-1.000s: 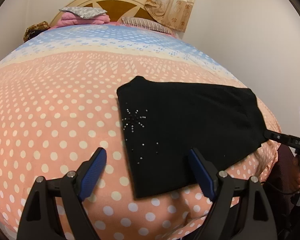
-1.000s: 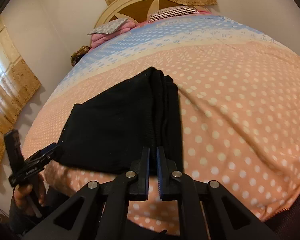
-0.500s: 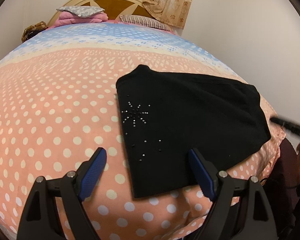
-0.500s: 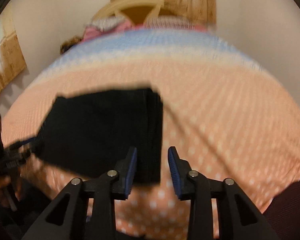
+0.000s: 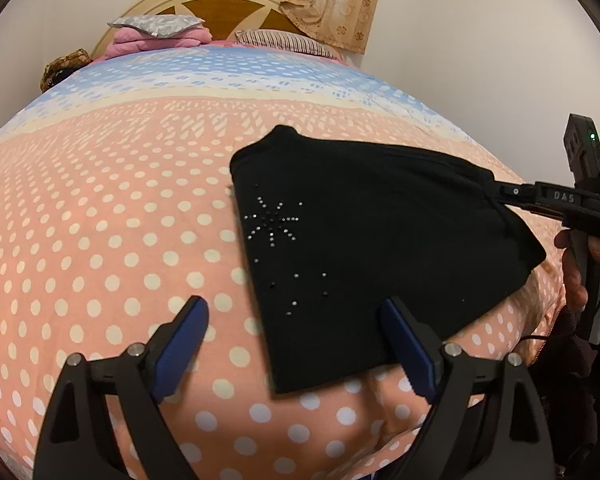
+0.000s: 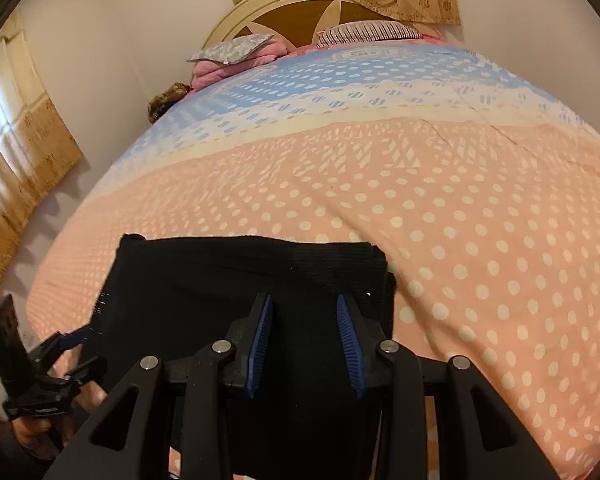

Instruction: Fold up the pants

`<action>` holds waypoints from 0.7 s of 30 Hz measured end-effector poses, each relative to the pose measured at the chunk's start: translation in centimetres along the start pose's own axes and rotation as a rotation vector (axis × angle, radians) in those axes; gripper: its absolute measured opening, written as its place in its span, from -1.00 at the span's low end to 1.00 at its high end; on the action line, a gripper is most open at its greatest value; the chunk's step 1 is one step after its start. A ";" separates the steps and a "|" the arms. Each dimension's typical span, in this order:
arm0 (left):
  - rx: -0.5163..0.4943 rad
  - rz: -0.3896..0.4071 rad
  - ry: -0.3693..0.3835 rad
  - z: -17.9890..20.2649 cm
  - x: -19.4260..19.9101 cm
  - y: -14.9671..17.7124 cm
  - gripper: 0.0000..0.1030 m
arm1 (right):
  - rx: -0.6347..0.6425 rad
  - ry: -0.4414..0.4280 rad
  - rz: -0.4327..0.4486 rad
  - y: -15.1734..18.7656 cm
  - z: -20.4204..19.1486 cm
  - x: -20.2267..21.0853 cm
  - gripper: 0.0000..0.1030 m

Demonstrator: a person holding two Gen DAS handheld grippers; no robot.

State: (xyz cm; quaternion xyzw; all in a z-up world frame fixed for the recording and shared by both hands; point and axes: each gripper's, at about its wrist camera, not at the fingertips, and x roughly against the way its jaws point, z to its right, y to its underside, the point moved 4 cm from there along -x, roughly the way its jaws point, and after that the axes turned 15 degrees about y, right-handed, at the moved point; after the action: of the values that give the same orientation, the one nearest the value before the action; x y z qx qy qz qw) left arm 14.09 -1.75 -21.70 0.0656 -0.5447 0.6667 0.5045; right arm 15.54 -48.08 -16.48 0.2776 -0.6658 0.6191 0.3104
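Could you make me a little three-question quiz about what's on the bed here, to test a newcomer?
1. True or false: the black pants hang over the headboard.
2. Which decoration shows on the pants? A) a sparkly starburst B) a red stripe C) a white logo
3. Fill in: the left gripper has its jaws wide ____.

Key: 1 false, they lie folded on the dotted bedspread; 2 A, rhinestone starburst; 3 open.

Both grippers: black plastic frames w/ triangular cutouts, silver screws at pivots, blue ribbed pads (image 6: 350,344). Right gripper (image 5: 496,194) carries white "DAS" lettering, green LED, thin black cable. Left gripper (image 5: 294,350) same build.
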 end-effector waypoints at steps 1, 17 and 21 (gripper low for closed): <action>0.000 -0.001 0.000 0.0 0.0 0.0 0.77 | 0.004 -0.008 0.006 0.0 0.1 0.1 -0.31; -0.003 -0.013 -0.014 -0.3 0.4 0.1 0.77 | 0.066 0.084 0.023 1.8 0.1 2.8 -0.21; 0.000 -0.012 -0.015 -0.2 0.5 0.1 0.77 | 0.055 0.087 0.013 2.5 0.9 2.7 -0.20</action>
State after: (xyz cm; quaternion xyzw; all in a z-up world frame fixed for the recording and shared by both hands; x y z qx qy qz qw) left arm 13.90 -1.27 -21.50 0.0741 -0.5479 0.6632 0.5044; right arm 11.81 -48.75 -16.07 0.2546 -0.6361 0.6508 0.3270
